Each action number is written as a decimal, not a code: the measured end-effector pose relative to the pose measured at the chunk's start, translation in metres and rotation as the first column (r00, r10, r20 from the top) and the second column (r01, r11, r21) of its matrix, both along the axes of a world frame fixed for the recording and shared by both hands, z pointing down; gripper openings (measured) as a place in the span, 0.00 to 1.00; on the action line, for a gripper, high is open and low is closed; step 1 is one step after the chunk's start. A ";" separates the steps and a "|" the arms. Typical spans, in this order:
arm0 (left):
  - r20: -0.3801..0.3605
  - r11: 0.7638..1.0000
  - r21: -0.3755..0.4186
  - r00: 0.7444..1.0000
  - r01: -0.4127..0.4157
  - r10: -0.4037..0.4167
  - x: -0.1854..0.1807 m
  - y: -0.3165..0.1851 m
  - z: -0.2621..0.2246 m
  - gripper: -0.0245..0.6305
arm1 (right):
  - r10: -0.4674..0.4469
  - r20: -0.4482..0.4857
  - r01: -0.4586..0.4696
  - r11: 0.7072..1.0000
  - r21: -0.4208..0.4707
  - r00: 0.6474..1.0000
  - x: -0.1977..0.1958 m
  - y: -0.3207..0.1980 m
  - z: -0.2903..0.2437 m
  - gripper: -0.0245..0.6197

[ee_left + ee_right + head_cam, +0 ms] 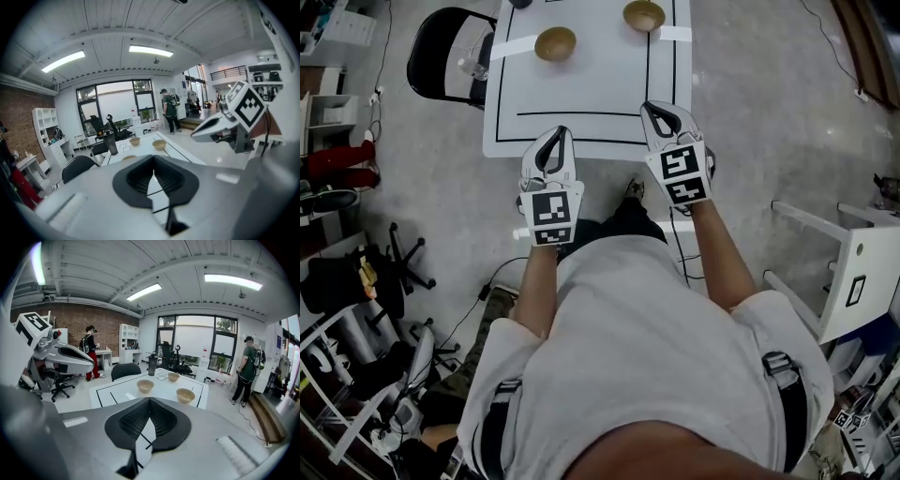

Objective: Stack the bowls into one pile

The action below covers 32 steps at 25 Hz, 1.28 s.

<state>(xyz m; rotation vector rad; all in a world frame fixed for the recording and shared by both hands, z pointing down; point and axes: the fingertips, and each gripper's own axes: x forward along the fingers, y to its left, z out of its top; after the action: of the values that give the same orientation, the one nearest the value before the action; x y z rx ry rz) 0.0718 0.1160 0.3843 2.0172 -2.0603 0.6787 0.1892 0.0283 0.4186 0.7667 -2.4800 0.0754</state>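
Your left gripper had its jaws pressed together on nothing, at the near edge of the white table. Your right gripper was likewise closed and empty, beside it at the same edge. The three tan bowls sat apart on the table, none stacked. The left bowl and the right bowl were nearer you, and the far bowl sat behind them, near a dark tumbler.

The person is stretching the left forearm and right forearm toward twelve o'clock, holding the left gripper at eleven o'clock and the right gripper at one o'clock, both tilting slightly downward with jaws pressed together and empty.
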 end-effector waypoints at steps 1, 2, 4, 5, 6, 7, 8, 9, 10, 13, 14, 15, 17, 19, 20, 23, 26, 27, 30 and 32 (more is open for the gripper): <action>-0.003 1.000 -0.001 1.000 -0.006 0.006 0.000 -0.002 0.000 0.04 | 0.000 -0.007 0.000 1.000 -0.004 1.000 -0.001 -0.002 0.001 0.04; -0.008 1.000 0.000 1.000 -0.010 0.010 -0.001 -0.005 0.000 0.04 | 0.000 -0.011 0.000 1.000 -0.007 1.000 -0.001 -0.003 0.003 0.04; -0.011 1.000 0.001 1.000 -0.017 0.017 -0.002 -0.009 0.002 0.04 | 0.005 -0.021 -0.005 1.000 -0.012 1.000 -0.002 -0.007 0.007 0.04; -0.011 1.000 -0.001 1.000 -0.022 0.022 -0.003 -0.011 0.004 0.04 | 0.009 -0.026 -0.010 1.000 -0.014 1.000 -0.003 -0.008 0.009 0.04; -0.012 1.000 -0.003 1.000 -0.028 0.028 -0.005 -0.013 0.006 0.04 | 0.013 -0.032 -0.014 1.000 -0.015 0.999 -0.004 -0.009 0.011 0.04; -0.015 0.999 -0.006 0.999 -0.034 0.034 -0.008 -0.015 0.009 0.04 | 0.016 -0.038 -0.016 1.000 -0.013 0.999 -0.005 -0.009 0.012 0.04; -0.018 0.999 -0.009 0.999 -0.039 0.039 -0.012 -0.017 0.011 0.04 | 0.018 -0.045 -0.018 1.000 -0.009 0.999 -0.007 -0.008 0.012 0.04; -0.022 0.999 -0.012 0.999 -0.044 0.043 -0.016 -0.019 0.012 0.04 | 0.021 -0.053 -0.022 1.000 -0.004 0.998 -0.008 -0.007 0.012 0.04; -0.025 0.999 -0.012 0.999 -0.048 0.047 -0.022 -0.022 0.013 0.04 | 0.028 -0.062 -0.028 1.000 -0.001 0.998 -0.009 -0.006 0.012 0.04; -0.036 0.997 -0.005 0.997 -0.072 0.072 -0.042 -0.047 0.016 0.04 | 0.062 -0.090 -0.062 0.998 0.006 0.994 -0.015 -0.020 0.012 0.04; -0.041 0.996 -0.004 0.995 -0.087 0.087 -0.047 -0.060 0.018 0.04 | 0.080 -0.104 -0.080 0.997 0.006 0.991 -0.015 -0.030 0.013 0.04; -0.047 0.995 -0.006 0.994 -0.104 0.103 -0.051 -0.073 0.020 0.04 | 0.099 -0.120 -0.099 0.995 0.006 0.988 -0.015 -0.039 0.013 0.04; -0.053 0.992 -0.011 0.990 -0.128 0.128 -0.061 -0.094 0.022 0.04 | 0.125 -0.150 -0.126 0.992 0.009 0.981 -0.018 -0.055 0.013 0.04; -0.057 0.989 -0.011 0.988 -0.145 0.144 -0.072 -0.109 0.023 0.04 | 0.137 -0.172 -0.136 0.991 0.016 0.976 -0.025 -0.066 0.012 0.04; -0.061 0.988 -0.011 0.987 -0.153 0.152 -0.077 -0.115 0.024 0.04 | 0.141 -0.183 -0.140 0.990 0.020 0.973 -0.028 -0.070 0.012 0.04; -0.080 0.985 -0.018 0.982 -0.173 0.171 -0.089 -0.128 0.031 0.04 | 0.154 -0.214 -0.151 0.988 0.033 0.965 -0.040 -0.081 0.013 0.04; -0.094 0.982 -0.035 0.979 -0.185 0.181 -0.105 -0.139 0.040 0.04 | 0.153 -0.242 -0.148 0.988 0.040 0.958 -0.056 -0.094 0.014 0.04; -0.097 0.982 -0.039 0.979 -0.185 0.180 -0.110 -0.144 0.042 0.04 | 0.150 -0.251 -0.144 0.989 0.042 0.956 -0.062 -0.100 0.015 0.04; -0.123 0.984 -0.050 0.979 -0.172 0.165 -0.129 -0.155 0.054 0.04 | 0.129 -0.280 -0.122 0.992 0.042 0.951 -0.082 -0.115 0.020 0.04; -0.143 0.984 -0.066 0.978 -0.165 0.154 -0.140 -0.156 0.064 0.04 | 0.116 -0.298 -0.110 0.993 0.039 0.947 -0.096 -0.121 0.023 0.04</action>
<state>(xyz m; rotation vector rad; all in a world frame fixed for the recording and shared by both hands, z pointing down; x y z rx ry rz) -0.0681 -0.0403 0.4480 2.1370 -1.7832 0.6172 0.0933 -0.0928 0.4418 0.8610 -2.1517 -0.0258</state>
